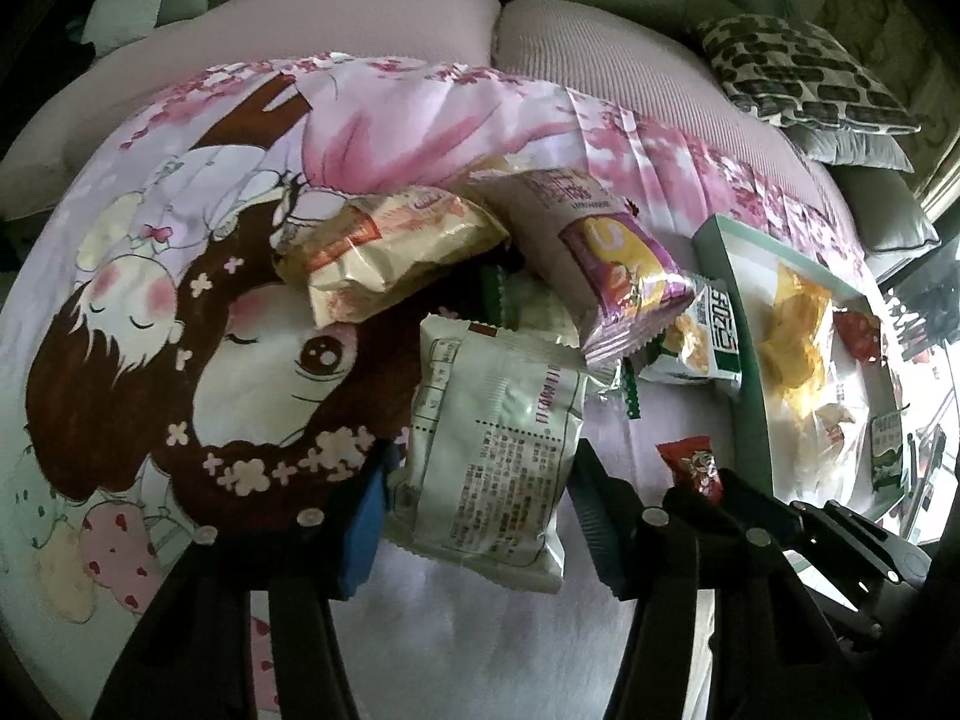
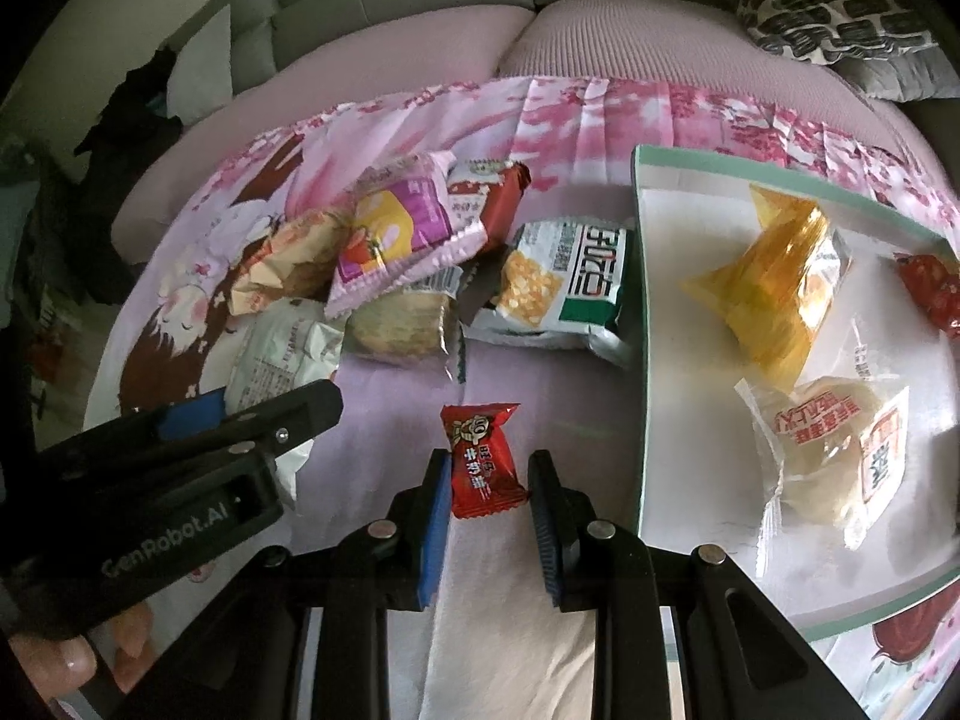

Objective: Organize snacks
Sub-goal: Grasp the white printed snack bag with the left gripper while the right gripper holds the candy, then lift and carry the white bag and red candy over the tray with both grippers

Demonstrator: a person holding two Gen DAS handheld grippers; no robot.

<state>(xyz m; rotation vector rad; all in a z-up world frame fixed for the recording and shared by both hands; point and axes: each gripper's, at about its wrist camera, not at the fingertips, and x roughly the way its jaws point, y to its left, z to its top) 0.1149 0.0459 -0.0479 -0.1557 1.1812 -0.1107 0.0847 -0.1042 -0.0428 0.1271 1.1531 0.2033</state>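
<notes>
My left gripper (image 1: 480,480) is open around a white snack packet (image 1: 492,456) that lies between its fingers on the cartoon-print cloth; it also shows in the right wrist view (image 2: 270,354). My right gripper (image 2: 489,468) is open around a small red candy (image 2: 483,459), fingers on either side with small gaps; the candy also shows in the left wrist view (image 1: 690,465). A pile of snacks lies beyond: a purple packet (image 2: 396,234), a green-white corn packet (image 2: 564,282), a beige packet (image 1: 384,246). A green-rimmed white tray (image 2: 642,324) holds a yellow packet (image 2: 774,282), a pastry (image 2: 834,450) and a red candy (image 2: 933,288).
The cloth (image 1: 180,330) covers a pink sofa seat (image 1: 360,24). Patterned cushions (image 1: 798,72) lie at the back right. Dark clothing (image 2: 138,114) sits at the left of the sofa. The left gripper's body (image 2: 180,468) is close to the right gripper's left side.
</notes>
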